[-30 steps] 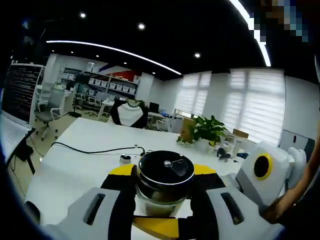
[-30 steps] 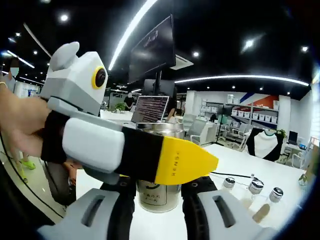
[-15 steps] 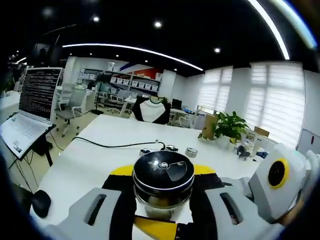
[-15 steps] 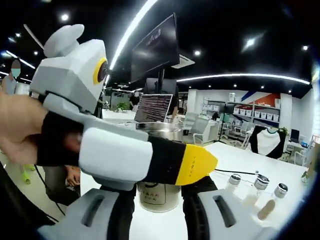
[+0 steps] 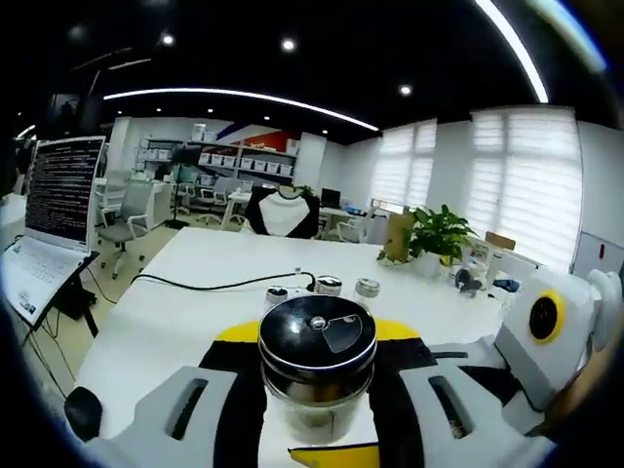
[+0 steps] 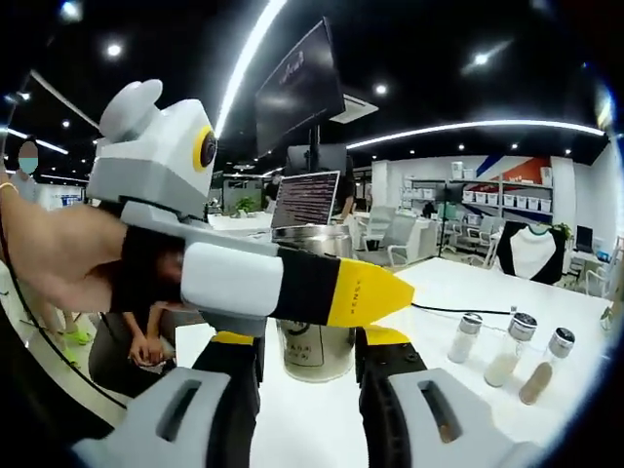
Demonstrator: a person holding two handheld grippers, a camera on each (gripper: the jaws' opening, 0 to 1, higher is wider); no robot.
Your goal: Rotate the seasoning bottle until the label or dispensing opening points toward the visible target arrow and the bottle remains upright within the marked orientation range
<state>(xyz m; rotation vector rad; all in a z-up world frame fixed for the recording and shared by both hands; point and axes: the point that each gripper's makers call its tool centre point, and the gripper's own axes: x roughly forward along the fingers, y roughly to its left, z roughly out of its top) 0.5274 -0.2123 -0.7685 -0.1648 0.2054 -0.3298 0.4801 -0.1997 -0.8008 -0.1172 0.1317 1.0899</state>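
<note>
The seasoning bottle, a glass jar with a black flip-top lid, stands upright between my left gripper's black pads, which press its sides. The left gripper's yellow tips show behind the lid. In the right gripper view the same bottle sits just past my right gripper, whose jaws stand apart with a yellow tip on each side of it. The left gripper crosses in front from the left, held by a hand. The right gripper's body shows at the right.
Everything stands on a white table. Three small shakers stand on it, also seen as shakers beyond the bottle. A black cable runs across it. A laptop is at the left, a plant at the back.
The bottle stays fixed in the left jaws while the room shifts behind it. In the right gripper view the bottle now looks smaller and lies out at the tips: the right gripper has drawn back.
</note>
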